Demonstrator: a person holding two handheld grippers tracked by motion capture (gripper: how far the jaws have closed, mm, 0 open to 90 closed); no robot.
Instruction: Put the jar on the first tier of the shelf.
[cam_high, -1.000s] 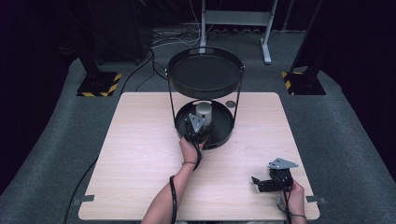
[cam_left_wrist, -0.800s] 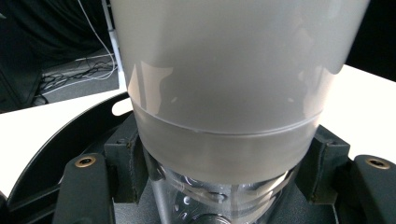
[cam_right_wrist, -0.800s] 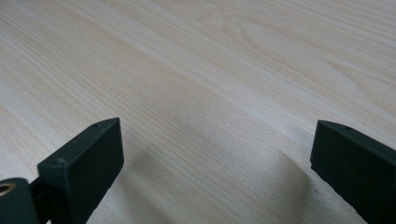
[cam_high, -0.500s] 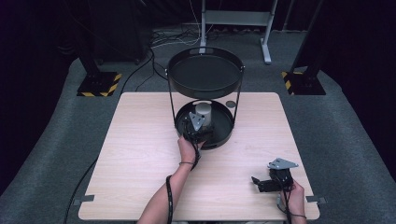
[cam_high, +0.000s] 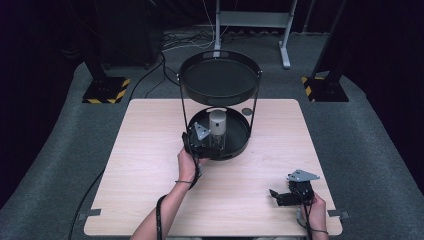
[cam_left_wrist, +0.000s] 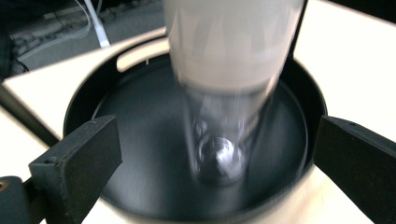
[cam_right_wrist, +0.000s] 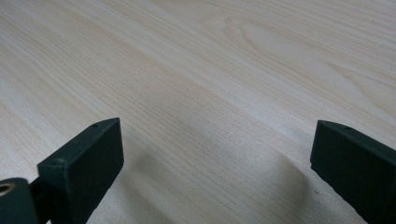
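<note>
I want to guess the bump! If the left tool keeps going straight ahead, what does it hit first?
Most likely the clear bottle with the pale top, standing in the black lower tray. It sits straight ahead of the open left tool, whose jaws have just been opening; the blur hides the gap.

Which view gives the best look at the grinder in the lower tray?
The high view: the grinder stands upright and whole in the lower tray, beside the left gripper, whose jaws have just been opening. The left gripper view has it close but blurred and cropped at the top. The right gripper view looks at bare table.
</note>
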